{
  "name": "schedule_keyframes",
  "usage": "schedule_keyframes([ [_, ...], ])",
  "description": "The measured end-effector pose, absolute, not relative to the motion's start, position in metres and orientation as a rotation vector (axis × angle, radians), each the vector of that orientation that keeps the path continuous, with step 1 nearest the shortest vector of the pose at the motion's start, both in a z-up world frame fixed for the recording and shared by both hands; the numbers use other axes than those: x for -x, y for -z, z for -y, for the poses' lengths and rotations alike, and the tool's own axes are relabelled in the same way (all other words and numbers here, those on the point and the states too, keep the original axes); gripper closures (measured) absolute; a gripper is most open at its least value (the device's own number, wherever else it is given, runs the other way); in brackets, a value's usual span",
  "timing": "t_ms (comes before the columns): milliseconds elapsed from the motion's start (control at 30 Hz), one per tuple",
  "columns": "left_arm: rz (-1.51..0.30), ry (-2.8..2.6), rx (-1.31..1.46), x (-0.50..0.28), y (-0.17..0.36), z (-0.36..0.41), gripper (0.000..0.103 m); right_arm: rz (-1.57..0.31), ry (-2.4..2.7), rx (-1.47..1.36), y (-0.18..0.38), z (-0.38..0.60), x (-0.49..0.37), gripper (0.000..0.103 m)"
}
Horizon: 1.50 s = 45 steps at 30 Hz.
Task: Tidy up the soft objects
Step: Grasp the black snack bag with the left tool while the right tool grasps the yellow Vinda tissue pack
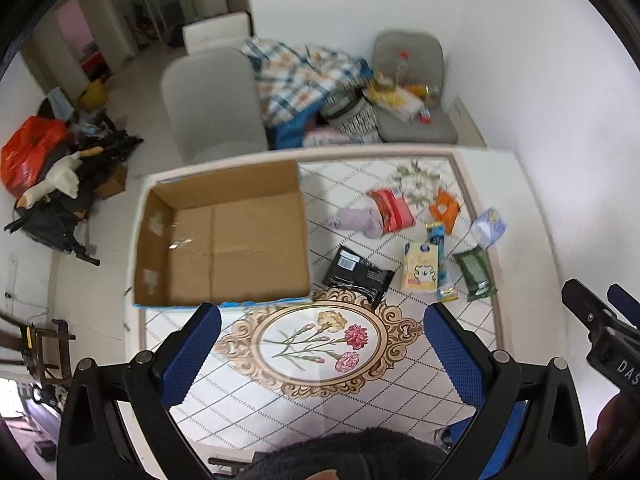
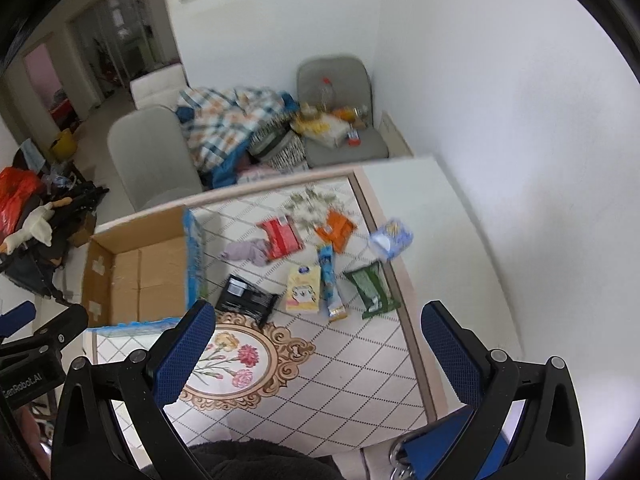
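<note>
An empty cardboard box (image 1: 224, 240) stands open on the left of the table; it also shows in the right wrist view (image 2: 140, 272). Right of it lie several soft packs: a black pack (image 1: 358, 274), a yellow tissue pack (image 1: 420, 272), a green wipes pack (image 1: 476, 270), a red pack (image 1: 392, 210), an orange pack (image 1: 444, 208), a lilac cloth (image 1: 360, 220) and a pale blue pack (image 1: 488, 226). My left gripper (image 1: 322, 344) is open and empty above the table's flower print. My right gripper (image 2: 316, 344) is open and empty above the table's near right part.
The table (image 1: 352, 408) has a tiled flower-print cover. Behind it stand a grey chair (image 1: 212, 100), a checked blanket (image 1: 300, 80) and a cluttered seat (image 1: 412, 92). A pile of bags (image 1: 52, 176) lies on the floor at left. A white wall (image 2: 520, 120) is close on the right.
</note>
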<state>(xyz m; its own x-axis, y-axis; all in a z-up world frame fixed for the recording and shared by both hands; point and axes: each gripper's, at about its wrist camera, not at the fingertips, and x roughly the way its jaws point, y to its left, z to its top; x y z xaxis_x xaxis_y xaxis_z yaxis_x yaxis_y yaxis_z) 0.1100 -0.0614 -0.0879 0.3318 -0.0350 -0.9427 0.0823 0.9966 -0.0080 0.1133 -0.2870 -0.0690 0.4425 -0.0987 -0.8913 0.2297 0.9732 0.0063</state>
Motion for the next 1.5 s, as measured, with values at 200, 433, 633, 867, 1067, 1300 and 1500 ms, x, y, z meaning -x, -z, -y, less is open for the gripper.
schedule_keyframes([
  [200,-1.442,0.134,-0.050,-0.171,0.187,0.098,0.000,-1.251,0.217,-0.226,0.169,0.339,-0.169,0.000],
  [433,-1.652,0.105,0.078,-0.206,0.282,0.109,0.021,-1.459,0.086,-0.413,0.311,0.353,-0.249,0.007],
  [633,-1.766,0.075,0.168,-0.200,0.321,0.110,0.021,-1.650,0.038,-0.483,0.404,0.334,-0.293,0.016],
  [867,-1.853,0.038,0.330,-0.201,0.351,0.107,0.021,-1.756,0.014,-0.377,0.444,0.318,-0.302,0.038],
  [1067,-1.896,0.011,0.402,-0.215,0.381,0.122,0.021,-1.814,0.027,-0.282,0.446,0.337,-0.285,0.037],
  [1300,-1.953,-0.107,0.421,-0.237,0.428,0.131,0.020,-1.776,0.039,-0.265,0.441,0.340,-0.260,0.035],
  [1500,-1.966,-0.199,0.424,-0.248,0.453,0.127,0.020,-1.743,0.076,-0.298,0.444,0.334,-0.248,0.032],
])
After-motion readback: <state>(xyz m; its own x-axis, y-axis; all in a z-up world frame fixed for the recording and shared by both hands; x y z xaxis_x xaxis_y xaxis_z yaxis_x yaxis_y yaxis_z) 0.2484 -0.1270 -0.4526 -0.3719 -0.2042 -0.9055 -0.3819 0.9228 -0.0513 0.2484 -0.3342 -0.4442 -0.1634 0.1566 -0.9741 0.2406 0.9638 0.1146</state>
